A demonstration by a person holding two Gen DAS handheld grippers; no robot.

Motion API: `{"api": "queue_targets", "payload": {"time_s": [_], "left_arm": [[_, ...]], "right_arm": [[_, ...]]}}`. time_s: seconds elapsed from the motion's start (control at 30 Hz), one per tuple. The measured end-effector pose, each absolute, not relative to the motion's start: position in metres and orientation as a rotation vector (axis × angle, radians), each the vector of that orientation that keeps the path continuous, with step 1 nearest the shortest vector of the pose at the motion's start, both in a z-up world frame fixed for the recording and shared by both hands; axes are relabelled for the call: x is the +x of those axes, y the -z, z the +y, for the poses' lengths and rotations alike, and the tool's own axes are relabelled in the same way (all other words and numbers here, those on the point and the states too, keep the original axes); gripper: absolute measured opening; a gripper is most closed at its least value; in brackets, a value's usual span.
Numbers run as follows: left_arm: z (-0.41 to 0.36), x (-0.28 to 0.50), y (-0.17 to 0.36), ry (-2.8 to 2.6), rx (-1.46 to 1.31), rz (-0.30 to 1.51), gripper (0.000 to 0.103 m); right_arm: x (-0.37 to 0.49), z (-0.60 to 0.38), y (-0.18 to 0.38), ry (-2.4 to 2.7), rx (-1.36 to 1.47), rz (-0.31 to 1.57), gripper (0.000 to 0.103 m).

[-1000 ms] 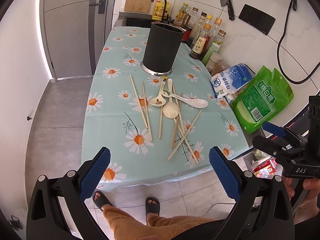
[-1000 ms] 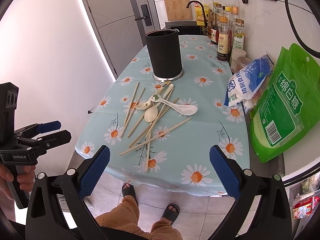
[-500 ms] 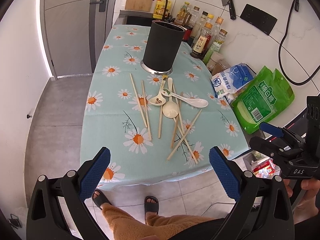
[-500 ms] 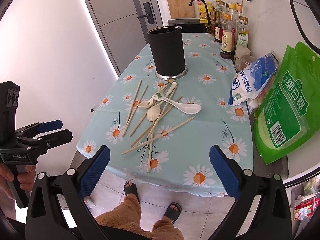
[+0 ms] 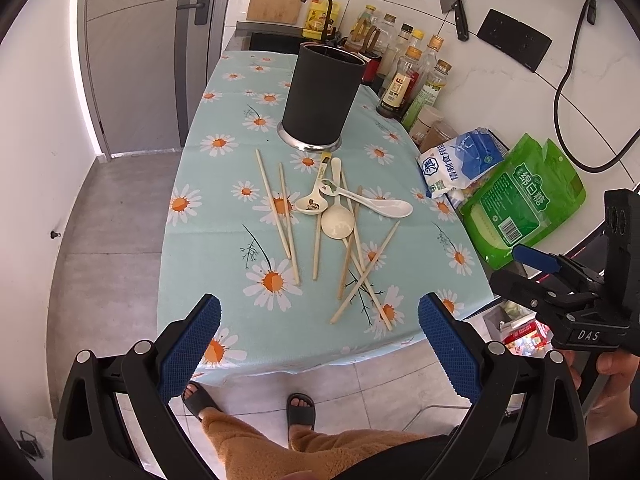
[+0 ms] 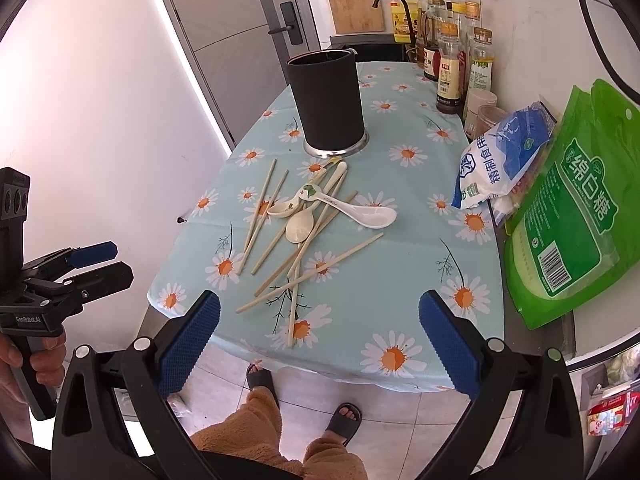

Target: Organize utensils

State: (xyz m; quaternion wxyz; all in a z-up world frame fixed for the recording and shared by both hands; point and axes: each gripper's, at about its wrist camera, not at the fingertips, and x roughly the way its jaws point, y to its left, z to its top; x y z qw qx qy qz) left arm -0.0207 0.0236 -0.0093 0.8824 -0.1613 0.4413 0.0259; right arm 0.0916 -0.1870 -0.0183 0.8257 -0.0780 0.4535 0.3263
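i stand at the near end of a long table [image 5: 208, 240] covered in a pale blue daisy cloth, looking down its length. at the far end of the utensil scatter stands a tall black holder [image 5: 322, 96], upright and open-topped. between it and me lies a loose pile of wooden chopsticks [image 5: 288, 220] and three pale spoons [image 5: 338, 222]. most chopsticks run lengthwise, pointing from me toward the holder; a few nearer ones cross each other at slants. the spoons sit at the far side of the pile, handles toward the holder, one white spoon [image 6: 370, 216] lying crosswise to the right.

my left gripper [image 5: 320, 344] is spread wide and holds nothing, hanging above the near table edge. my right gripper [image 6: 320, 340] is likewise spread wide and empty, at the same near edge. everything lies straight ahead of both, not yet touched. the two parallel chopsticks on the left side of the pile seem closer to my left gripper; the crossed ones and the white spoon seem closer to my right. since the sticks lie along my reach, i judge i would need to close across their width.
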Motion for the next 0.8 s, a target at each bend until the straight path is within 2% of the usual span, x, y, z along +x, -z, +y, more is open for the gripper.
{"api": "queue_targets", "payload": {"time_s": [0.8], "left_arm": [[0.030,-0.002,0.007,-0.034,-0.330,0.939,0.096]], "right_arm": [[0.115,-0.195,0.017,-0.674,-0.119,1.005,0.099]]}}
